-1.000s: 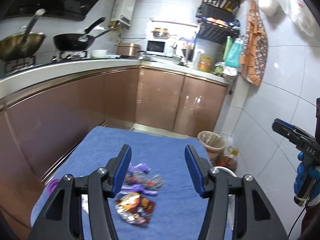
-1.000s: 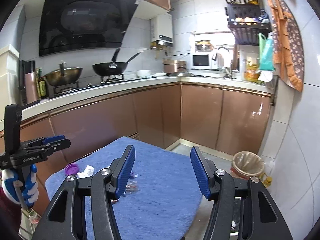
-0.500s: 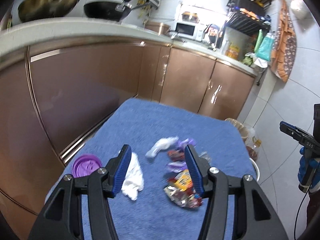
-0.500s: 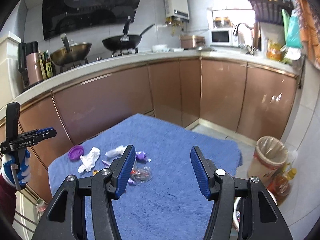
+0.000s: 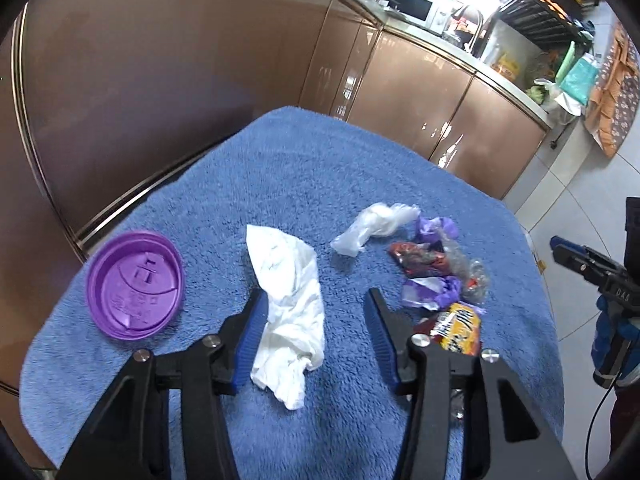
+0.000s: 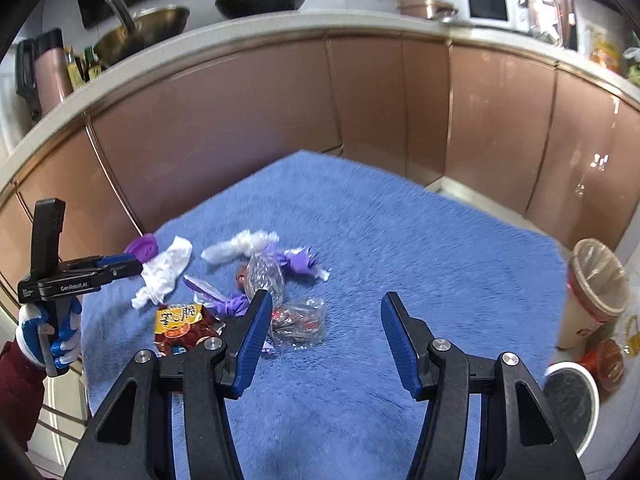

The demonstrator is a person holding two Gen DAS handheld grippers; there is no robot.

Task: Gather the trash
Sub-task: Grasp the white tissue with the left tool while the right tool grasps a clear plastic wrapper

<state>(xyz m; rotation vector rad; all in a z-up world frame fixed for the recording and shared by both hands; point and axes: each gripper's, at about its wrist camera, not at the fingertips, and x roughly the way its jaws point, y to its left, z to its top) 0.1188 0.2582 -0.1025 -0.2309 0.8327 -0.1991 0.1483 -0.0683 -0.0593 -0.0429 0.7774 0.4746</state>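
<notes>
Blue towelling cloth (image 5: pixel 304 168) spread over the table, with trash scattered on it: crumpled white tissue (image 5: pixel 290 300) between the wide-open blue pads of the left gripper (image 5: pixel 314 312), apparently not yet pinched. Purple lid (image 5: pixel 135 284) lying flat to its left; white plastic scrap (image 5: pixel 374 226), purple wrappers (image 5: pixel 428 294) and orange snack packet (image 5: pixel 458 326) to its right. Right gripper (image 6: pixel 324 314) also spread wide, holding nothing, hovering beside clear wrappers (image 6: pixel 298 318). Lined waste bin (image 6: pixel 596 292) on the floor off the cloth's right edge.
</notes>
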